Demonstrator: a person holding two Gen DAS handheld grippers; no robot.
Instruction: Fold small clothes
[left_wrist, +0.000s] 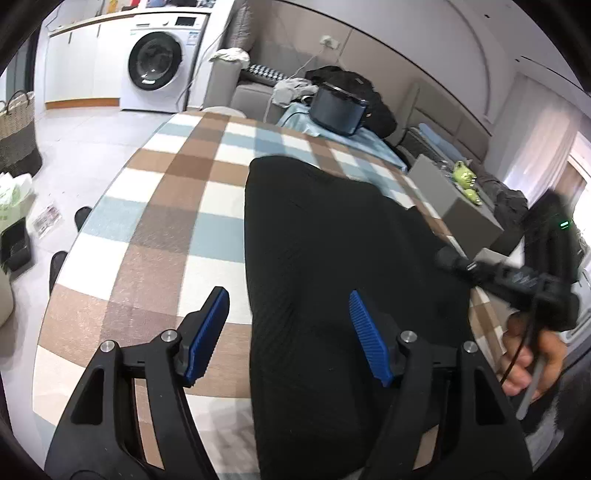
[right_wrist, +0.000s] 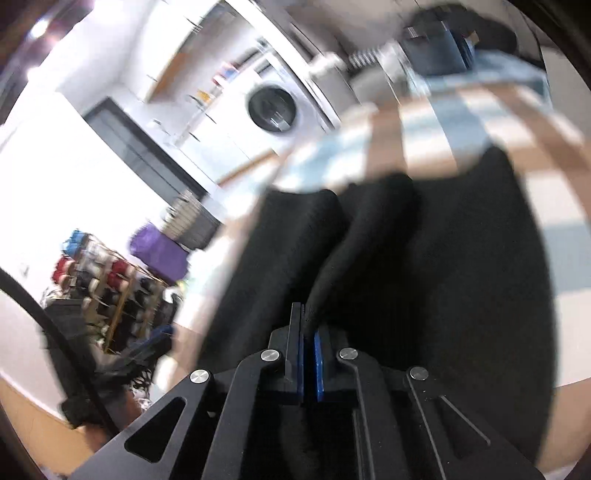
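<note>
Right gripper (right_wrist: 308, 325) pads closed, a ridge of the black garment (left_wrist: 332, 258) pinched between them; left gripper (left_wrist: 288, 325) fingers spread wide, nothing held, poised over the garment's left edge; garment laid flat on the checked tablecloth (left_wrist: 166, 206), its far hem seen toward the washing machine (left_wrist: 159, 61); step judged: a fold being started from the right side; next, the pinched edge likely to be carried across; counted: one garment, two grippers.

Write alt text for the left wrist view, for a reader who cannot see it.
The open left gripper hovers over a black garment lying on a checked tablecloth, one blue pad above the cloth. At right, the right gripper meets the garment's edge; a washing machine stands behind.
</note>
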